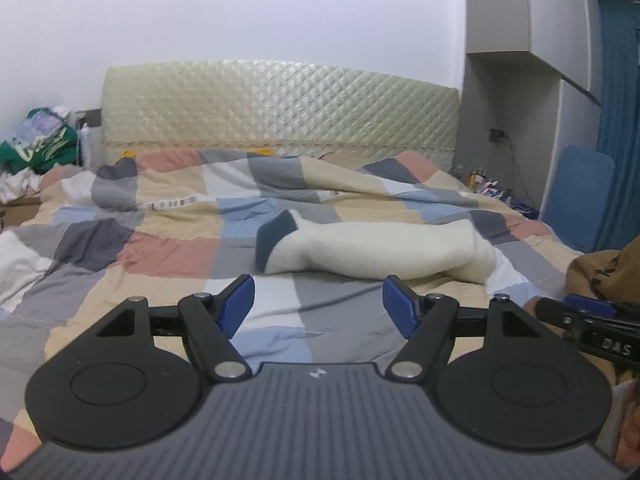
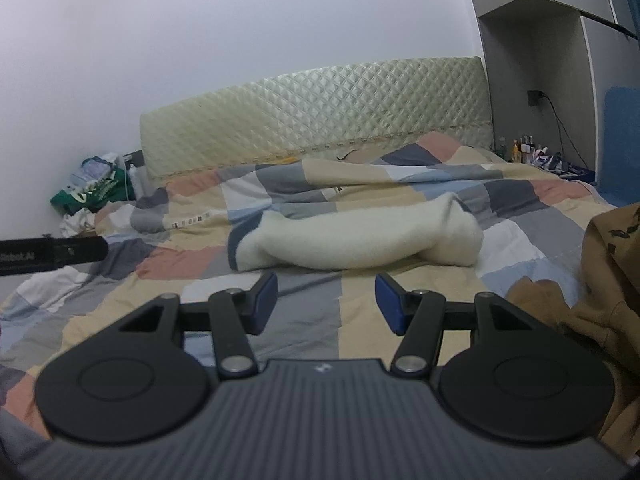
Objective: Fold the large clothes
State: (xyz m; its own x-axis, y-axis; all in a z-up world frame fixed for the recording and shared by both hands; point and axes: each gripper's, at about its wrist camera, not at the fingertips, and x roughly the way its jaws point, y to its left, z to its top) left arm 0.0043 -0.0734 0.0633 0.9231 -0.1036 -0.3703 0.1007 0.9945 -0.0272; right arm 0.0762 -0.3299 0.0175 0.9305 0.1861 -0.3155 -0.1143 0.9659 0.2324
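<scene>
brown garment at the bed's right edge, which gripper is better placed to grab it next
Right, probably. The brown garment lies just beside the right gripper, whose jaws are open and empty. The left gripper, also open, has the right one between it and the cloth.

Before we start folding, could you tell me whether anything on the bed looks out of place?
The cream garment lies bunched in a roll across the patchwork quilt, not spread flat. A brown garment is crumpled at the right edge.

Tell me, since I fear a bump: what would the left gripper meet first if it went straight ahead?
Probably the patchwork checked quilt just ahead of the open left gripper, since it points slightly downward; beyond lies the rolled cream fleece garment. Depth is unclear.
</scene>
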